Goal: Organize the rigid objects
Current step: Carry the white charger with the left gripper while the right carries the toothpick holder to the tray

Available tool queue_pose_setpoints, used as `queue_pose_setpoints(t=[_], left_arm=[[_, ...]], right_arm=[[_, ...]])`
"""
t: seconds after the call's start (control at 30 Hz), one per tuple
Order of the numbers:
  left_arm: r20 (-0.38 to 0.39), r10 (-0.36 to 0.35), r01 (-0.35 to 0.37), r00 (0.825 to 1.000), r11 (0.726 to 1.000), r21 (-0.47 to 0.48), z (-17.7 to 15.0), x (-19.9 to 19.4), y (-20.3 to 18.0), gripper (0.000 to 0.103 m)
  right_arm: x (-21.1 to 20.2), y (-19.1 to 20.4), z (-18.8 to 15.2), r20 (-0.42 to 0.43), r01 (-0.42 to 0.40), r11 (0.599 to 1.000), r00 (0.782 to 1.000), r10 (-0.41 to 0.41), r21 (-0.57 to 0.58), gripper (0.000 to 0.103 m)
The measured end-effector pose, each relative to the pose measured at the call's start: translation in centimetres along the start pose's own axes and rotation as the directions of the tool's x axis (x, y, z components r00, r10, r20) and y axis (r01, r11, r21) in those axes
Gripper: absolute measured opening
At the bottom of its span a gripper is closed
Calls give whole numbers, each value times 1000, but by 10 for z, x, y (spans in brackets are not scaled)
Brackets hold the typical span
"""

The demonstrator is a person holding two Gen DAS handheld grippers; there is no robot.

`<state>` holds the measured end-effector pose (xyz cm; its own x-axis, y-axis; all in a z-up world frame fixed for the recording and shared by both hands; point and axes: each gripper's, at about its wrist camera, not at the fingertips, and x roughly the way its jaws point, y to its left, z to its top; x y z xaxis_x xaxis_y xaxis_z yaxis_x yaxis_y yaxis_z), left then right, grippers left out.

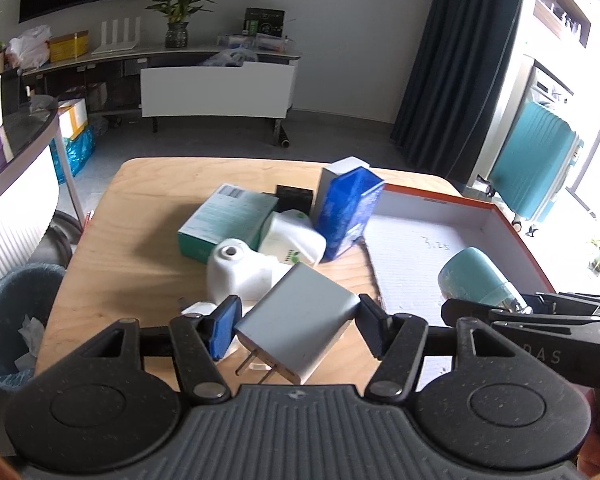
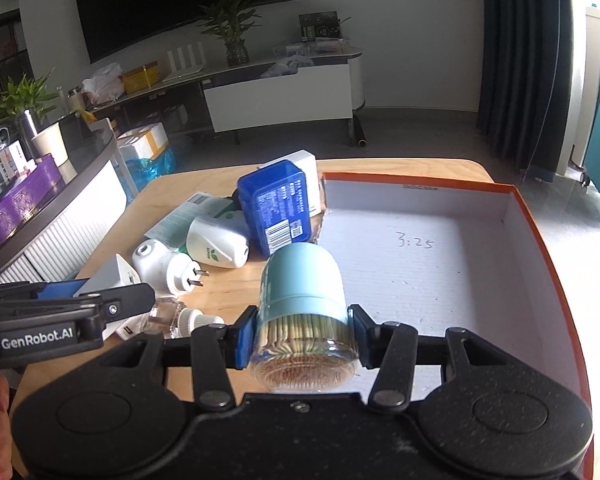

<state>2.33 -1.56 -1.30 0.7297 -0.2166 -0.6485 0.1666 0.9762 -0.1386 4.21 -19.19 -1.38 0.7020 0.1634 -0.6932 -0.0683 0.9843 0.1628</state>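
Note:
My left gripper (image 1: 298,326) is shut on a grey plug charger (image 1: 300,320), held above the wooden table (image 1: 140,208), prongs toward me. My right gripper (image 2: 302,334) is shut on a teal-capped toothpick jar (image 2: 302,300), held at the left edge of the orange-rimmed white tray (image 2: 420,280). The jar also shows in the left wrist view (image 1: 476,276), over the tray (image 1: 440,220). A blue box (image 1: 348,212), a green box (image 1: 228,220), a white bottle (image 1: 292,240) and a white plug device (image 1: 236,270) lie in a pile on the table.
A small clear bottle (image 2: 172,316) lies on the table (image 2: 228,292) below my left gripper (image 2: 84,304). A black box (image 1: 294,196) and a white box (image 1: 340,168) stand behind the pile. A bin (image 1: 16,320) stands left of the table.

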Motion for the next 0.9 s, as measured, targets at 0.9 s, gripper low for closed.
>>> queue_pose_setpoints(t=[0.9], left_arm=[[-45, -100, 105, 994, 986, 126, 15, 45, -84, 63]], right_arm=[[-16, -79, 2, 48, 116, 985, 991, -122, 126, 59]])
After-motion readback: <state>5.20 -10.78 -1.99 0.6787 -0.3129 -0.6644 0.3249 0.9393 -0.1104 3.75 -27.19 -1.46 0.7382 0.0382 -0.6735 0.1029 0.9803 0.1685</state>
